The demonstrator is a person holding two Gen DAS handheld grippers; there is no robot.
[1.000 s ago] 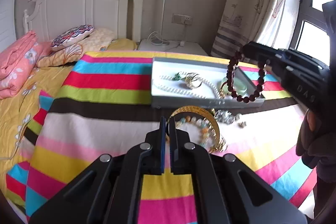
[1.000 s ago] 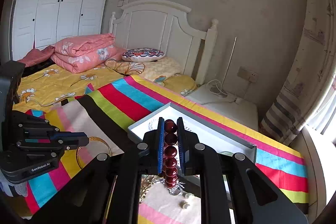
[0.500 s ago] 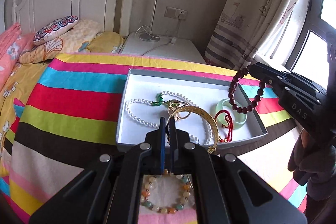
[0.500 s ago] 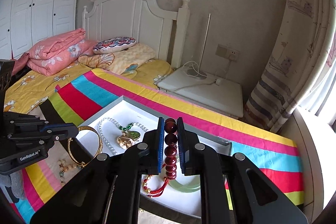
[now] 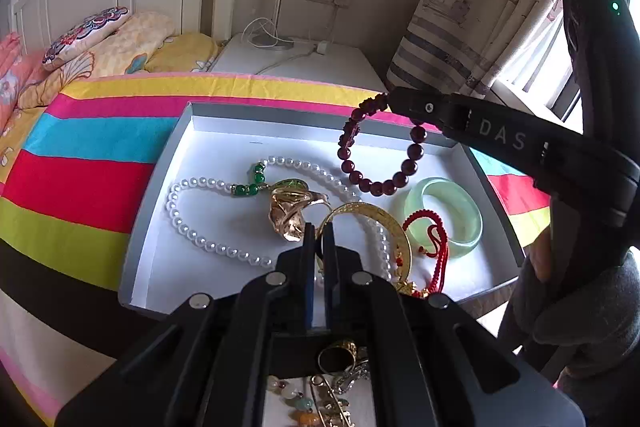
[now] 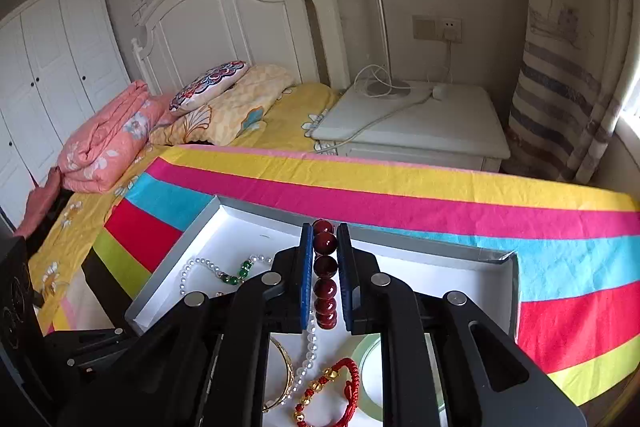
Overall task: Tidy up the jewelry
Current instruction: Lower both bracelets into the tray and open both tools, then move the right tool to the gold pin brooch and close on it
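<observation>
Left gripper [image 5: 318, 233] sat low centre of frame, jaws pinched on the rim of a gold bangle [image 5: 384, 227] over the grey tray [image 5: 156, 203]. Right gripper [image 5: 390, 101] reached in from the right edge, a dark red bead bracelet [image 5: 376, 163] hanging from its tip above the tray's upper right. On the tray floor: pearl necklace [image 5: 188, 227] left of centre, gold brooch [image 5: 294, 215] at centre, pale green bangle [image 5: 460, 203] and red cord bracelet [image 5: 434, 243] at right. More loose jewelry [image 5: 320, 387] showed at the bottom edge.
</observation>
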